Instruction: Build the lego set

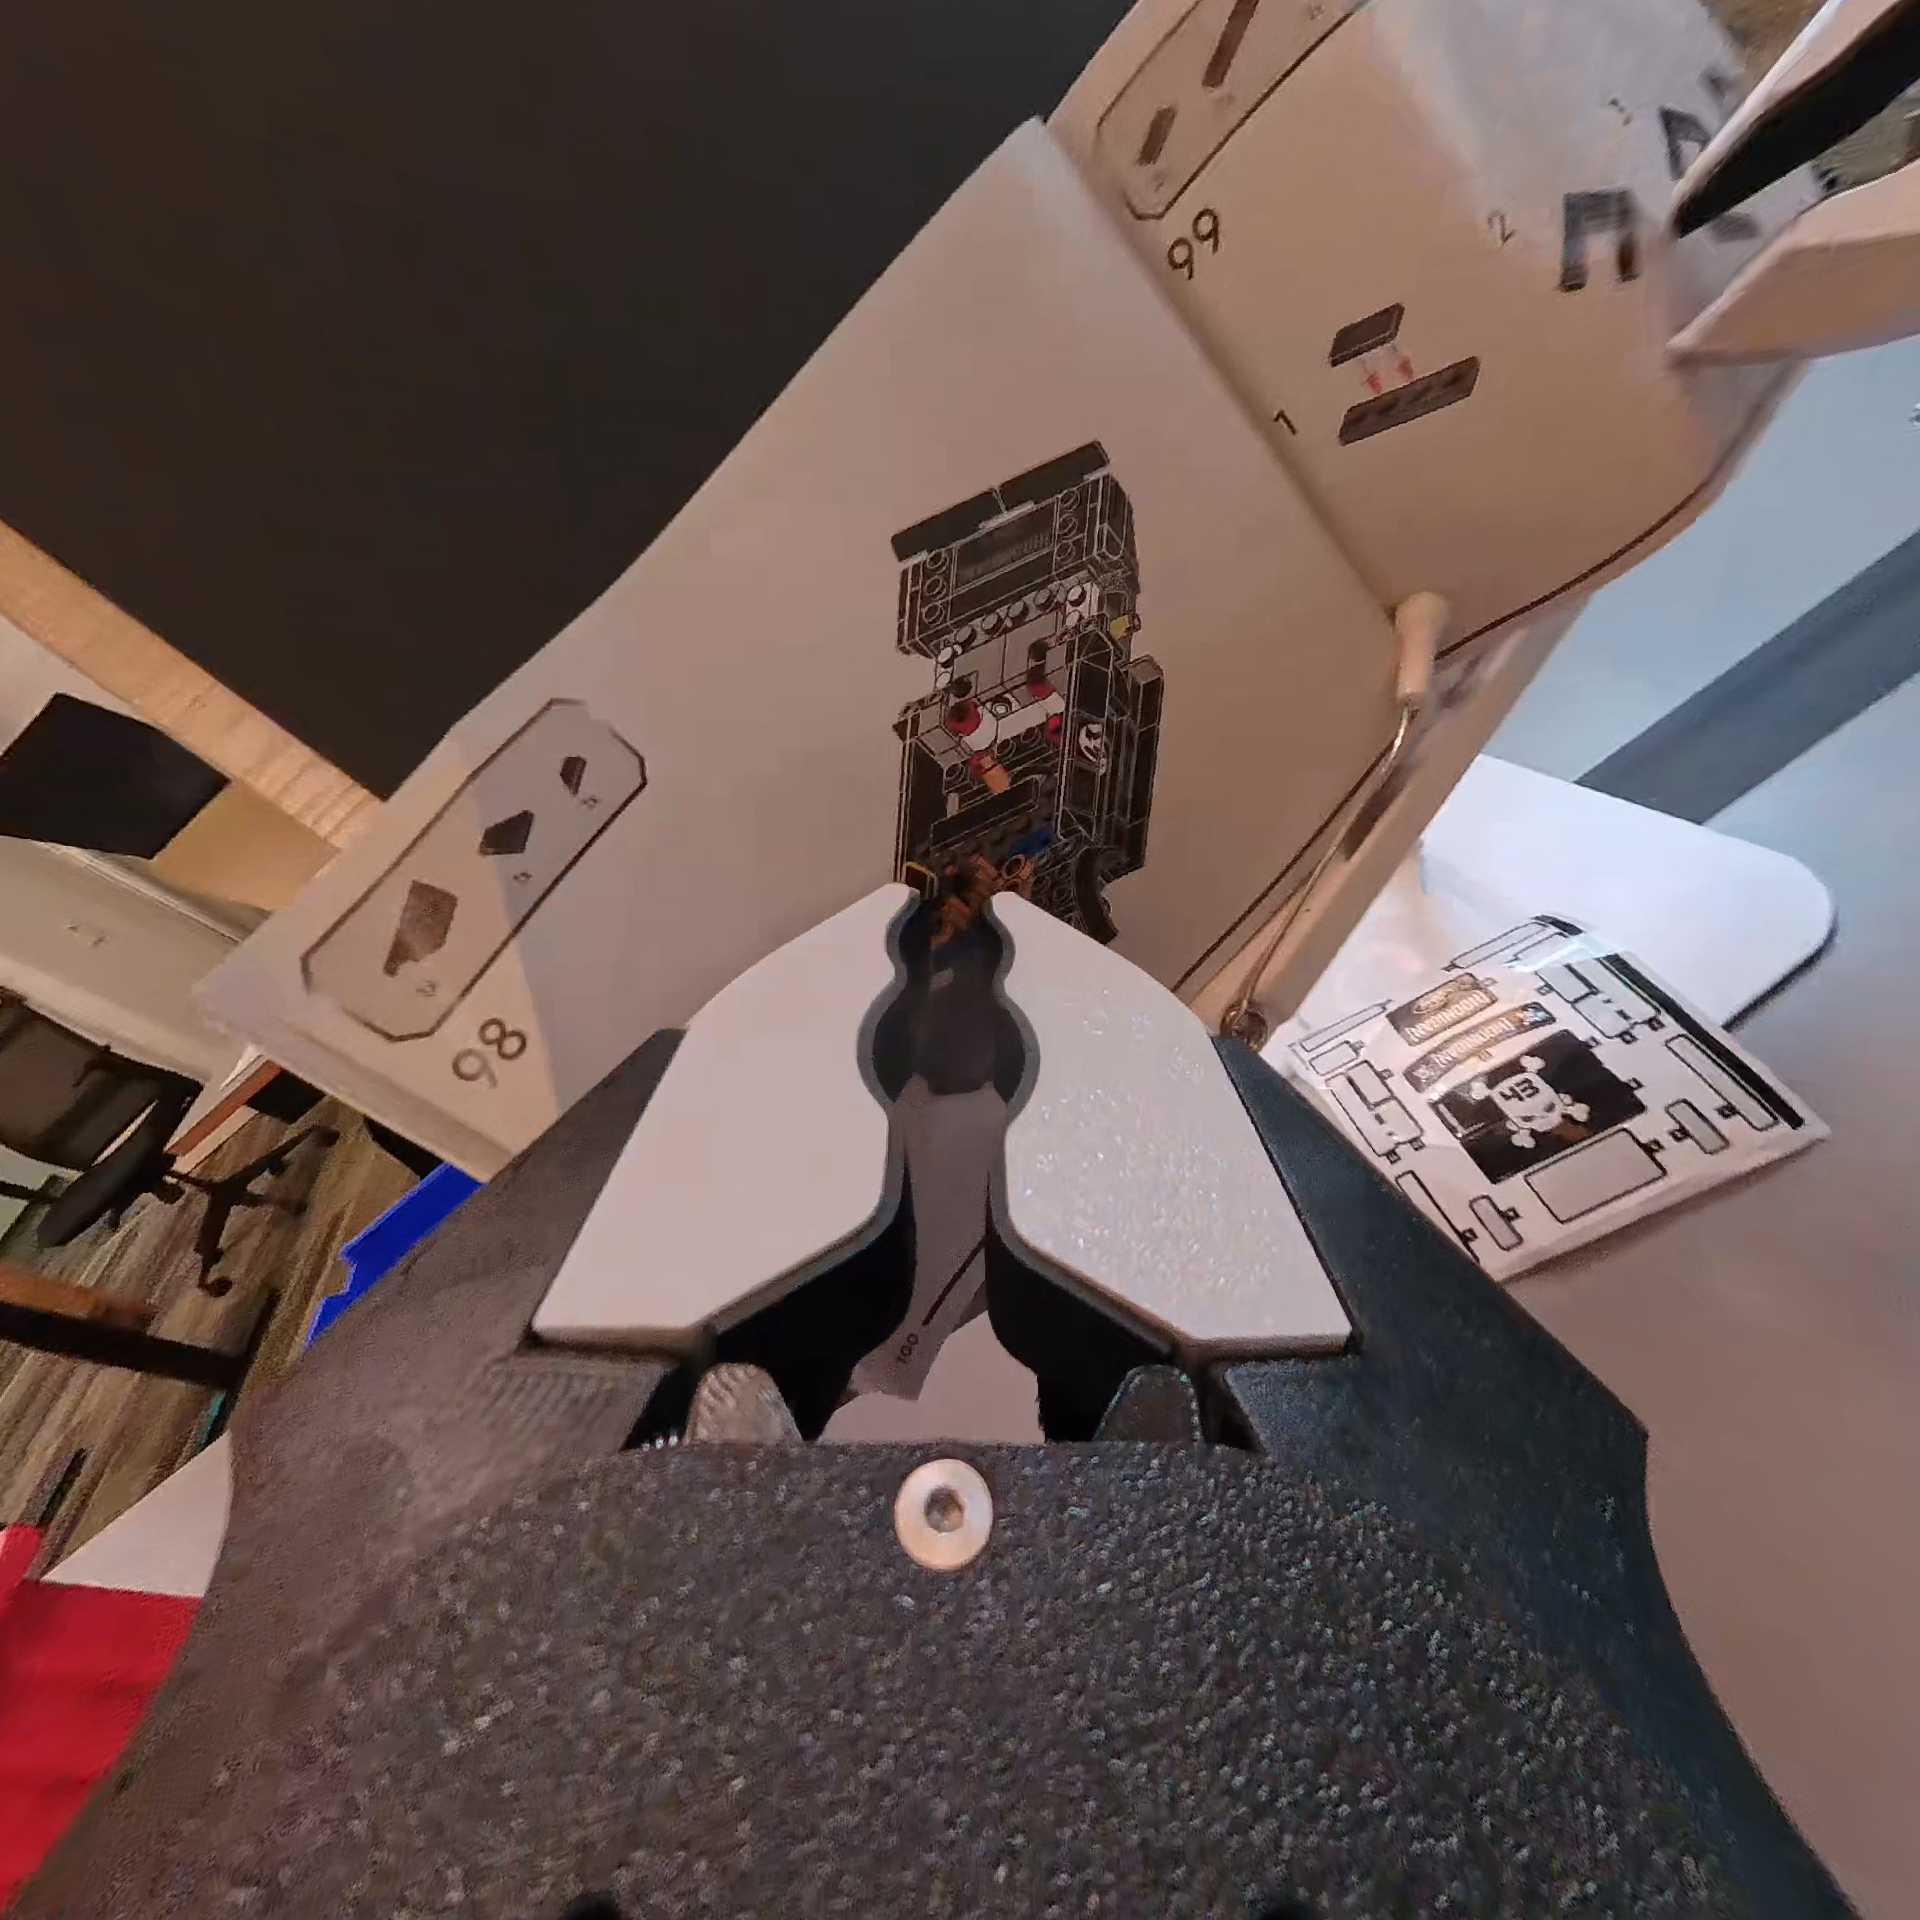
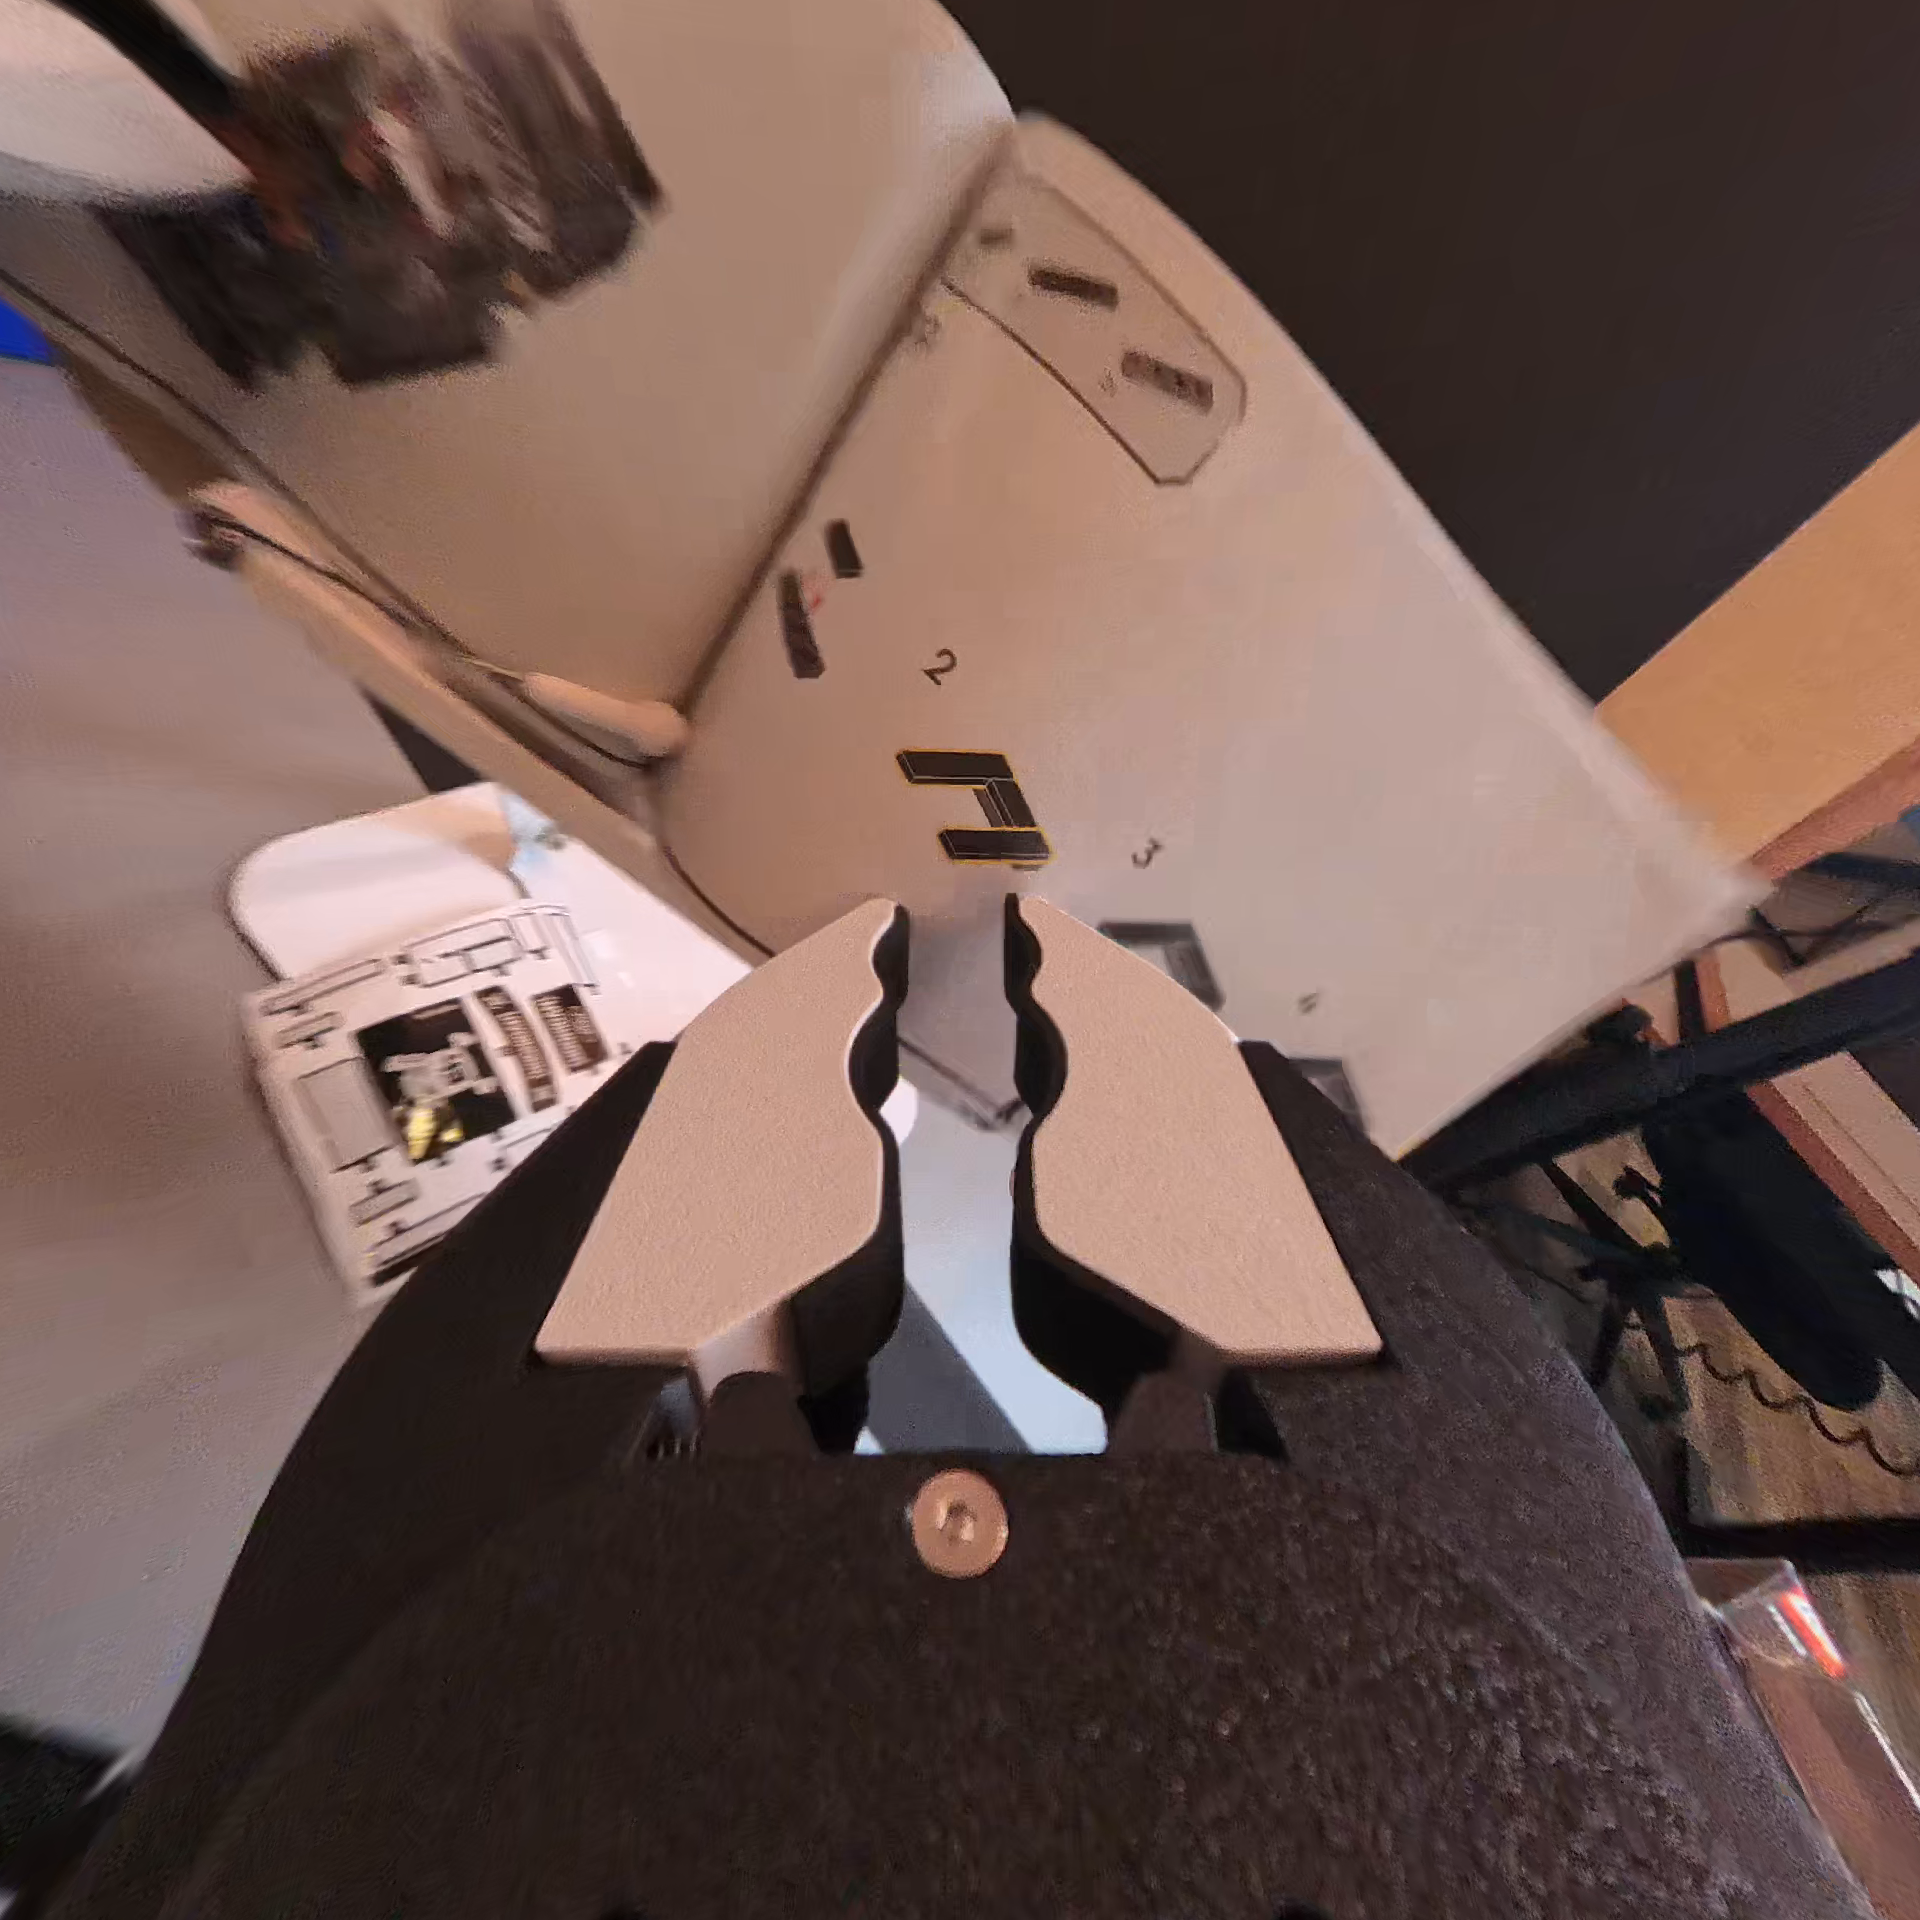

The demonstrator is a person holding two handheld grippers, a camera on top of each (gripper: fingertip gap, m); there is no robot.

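An open instruction booklet (image 1: 790, 665) stands on a wire book stand (image 1: 1413, 644) with cream tips. Its left page shows a black car model, and its right page (image 2: 1195, 727) shows small black parts. My left gripper (image 1: 951, 899) hovers in front of the bottom of the left page, its jaws a narrow gap apart with only the page showing through. My right gripper (image 2: 956, 909) faces the lower right page, slightly open and empty. It also shows blurred at the top right of the left wrist view (image 1: 1787, 177). No loose bricks are in view.
A sticker sheet (image 1: 1548, 1091) lies on the grey table (image 1: 1714, 1507) beside the stand's white base (image 1: 1662, 904), and shows in the right wrist view too (image 2: 436, 1081). A red object (image 1: 62, 1714) and a blue one (image 1: 405, 1226) sit at the left. Black stands (image 2: 1714, 1091) rise at the right.
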